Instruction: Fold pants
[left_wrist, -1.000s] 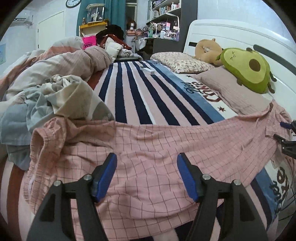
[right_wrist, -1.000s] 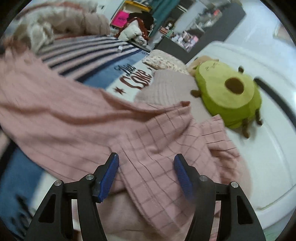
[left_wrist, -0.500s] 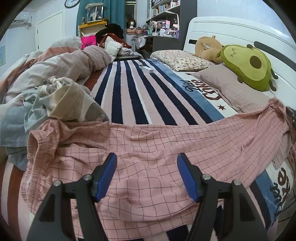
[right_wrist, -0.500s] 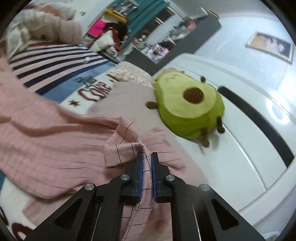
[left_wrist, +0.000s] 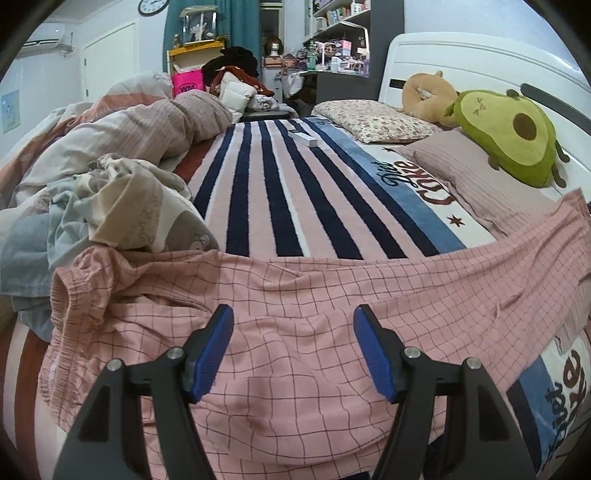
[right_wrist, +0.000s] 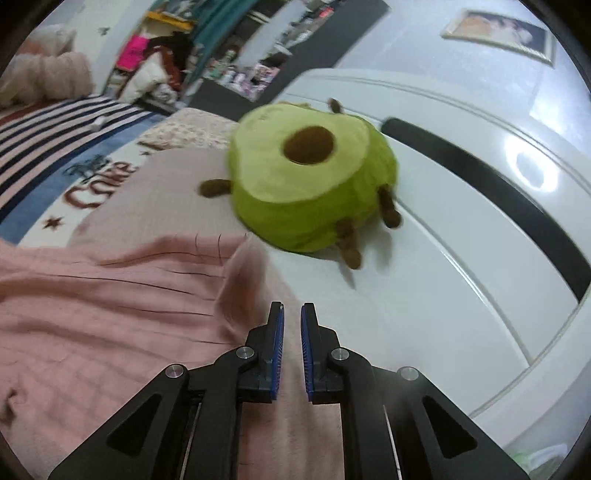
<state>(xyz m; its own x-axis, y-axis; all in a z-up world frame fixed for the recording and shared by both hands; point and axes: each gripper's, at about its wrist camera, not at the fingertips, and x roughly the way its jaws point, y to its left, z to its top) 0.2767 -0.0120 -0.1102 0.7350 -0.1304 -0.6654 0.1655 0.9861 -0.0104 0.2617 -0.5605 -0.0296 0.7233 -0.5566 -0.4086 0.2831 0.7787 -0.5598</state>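
Pink checked pants (left_wrist: 295, 295) lie stretched across the bed from left to right, the waistband bunched at the left. My left gripper (left_wrist: 293, 347) is open and hovers just above the middle of the pants, holding nothing. In the right wrist view the pants (right_wrist: 92, 314) lie blurred at the lower left, their leg end near the pillow. My right gripper (right_wrist: 291, 347) has its jaws nearly together with a narrow gap; no cloth shows clearly between them.
A green avocado plush (right_wrist: 310, 184) lies against the white headboard (right_wrist: 461, 184). A mauve pillow (left_wrist: 480, 173), a floral pillow (left_wrist: 373, 120) and a tan plush (left_wrist: 424, 94) lie at the right. Crumpled bedding and clothes (left_wrist: 110, 184) pile at the left on the striped blanket (left_wrist: 288, 192).
My right gripper shut on the leg end, then pulled it toward the headboard and the jaws parted slightly. The pants have been drawn straighter. The left gripper has stayed open above them.
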